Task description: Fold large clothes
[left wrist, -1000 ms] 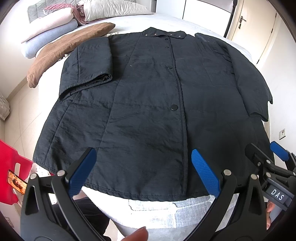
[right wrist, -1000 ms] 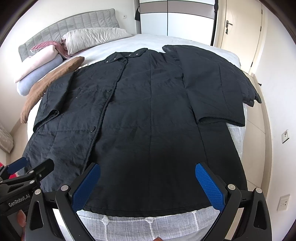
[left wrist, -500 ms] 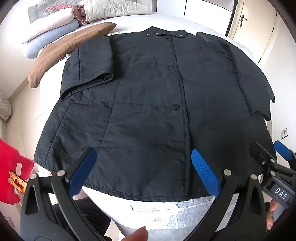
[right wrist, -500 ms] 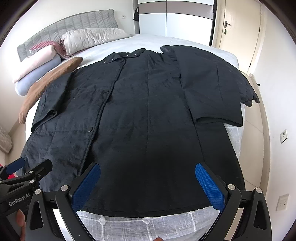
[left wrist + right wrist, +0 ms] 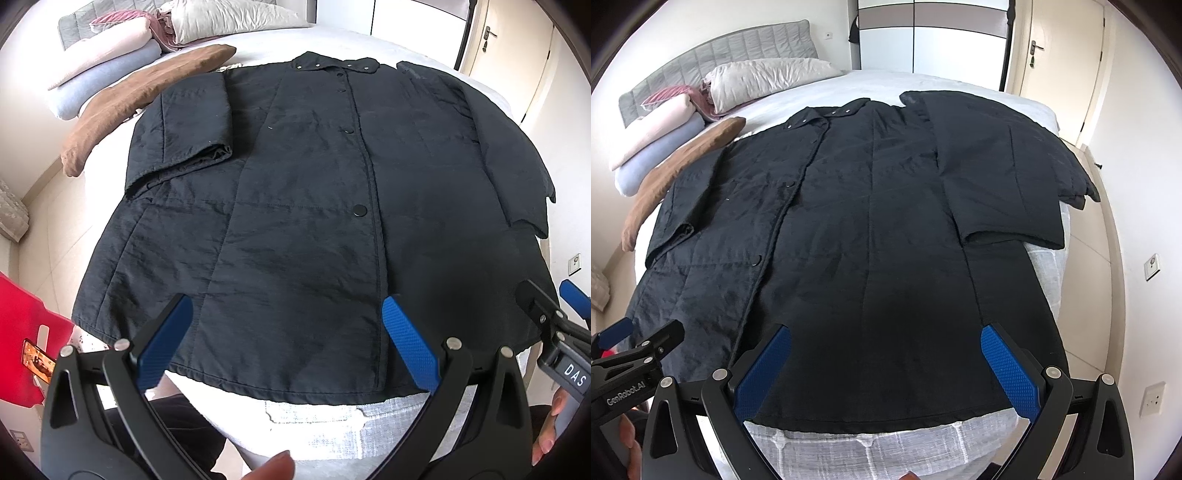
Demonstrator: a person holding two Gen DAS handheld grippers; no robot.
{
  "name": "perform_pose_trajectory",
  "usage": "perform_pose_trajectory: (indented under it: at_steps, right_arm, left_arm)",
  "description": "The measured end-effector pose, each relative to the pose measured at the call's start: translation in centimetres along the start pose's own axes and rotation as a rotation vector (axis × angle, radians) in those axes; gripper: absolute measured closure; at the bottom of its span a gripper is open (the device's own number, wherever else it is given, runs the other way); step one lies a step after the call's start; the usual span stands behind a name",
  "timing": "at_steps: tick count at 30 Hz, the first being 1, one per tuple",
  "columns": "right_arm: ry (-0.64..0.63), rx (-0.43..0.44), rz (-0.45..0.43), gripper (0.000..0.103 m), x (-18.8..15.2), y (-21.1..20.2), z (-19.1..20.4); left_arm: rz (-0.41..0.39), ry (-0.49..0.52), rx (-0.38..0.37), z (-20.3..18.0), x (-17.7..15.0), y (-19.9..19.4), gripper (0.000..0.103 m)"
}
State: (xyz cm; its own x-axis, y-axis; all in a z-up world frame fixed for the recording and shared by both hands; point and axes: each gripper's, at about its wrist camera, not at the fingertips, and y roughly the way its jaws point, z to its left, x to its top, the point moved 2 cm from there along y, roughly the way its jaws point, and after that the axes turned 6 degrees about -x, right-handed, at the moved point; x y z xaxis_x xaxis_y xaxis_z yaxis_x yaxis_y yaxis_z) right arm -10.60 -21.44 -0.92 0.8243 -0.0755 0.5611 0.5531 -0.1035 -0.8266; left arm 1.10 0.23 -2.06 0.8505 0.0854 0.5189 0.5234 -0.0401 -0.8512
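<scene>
A large black quilted coat [image 5: 303, 206] lies flat and buttoned on the bed, collar far, hem near; it also shows in the right wrist view [image 5: 871, 251]. Its left sleeve [image 5: 192, 125] is folded across the body. Its right sleeve [image 5: 1001, 177] lies over the right side. My left gripper [image 5: 288, 343] is open and empty just above the hem's left half. My right gripper [image 5: 886, 369] is open and empty above the hem's right half. Each gripper shows at the edge of the other's view.
A white bed [image 5: 916, 446] carries the coat. A brown cushion [image 5: 144, 99], rolled blankets [image 5: 96, 77] and a pillow [image 5: 764, 81] lie at the head end. A red object [image 5: 18, 343] stands at the left. A door [image 5: 1060, 70] is at the right.
Both grippers have moved slightly back and up from the hem; the coat looks a little further away. Nothing was taken hold of.
</scene>
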Motion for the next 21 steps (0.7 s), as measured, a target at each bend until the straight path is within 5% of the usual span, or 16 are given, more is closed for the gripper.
perform_pose_trajectory:
  at_steps: [7,13,21]
  right_arm:
    - [-0.037,0.074,0.0,0.0,0.3,-0.3,-0.6]
    - [0.001,0.17,-0.055,0.0,1.7,-1.7,-5.5]
    - [0.125,0.281,0.101,0.0,1.0,1.4,-12.6]
  left_arm:
    - [-0.046,0.015,0.01,0.5,0.0,-0.6,0.001]
    - [-0.056,0.027,-0.104,3.3,1.4,-1.2,0.001]
    - [-0.074,-0.05,-0.181,11.8,2.6,-1.1,0.001]
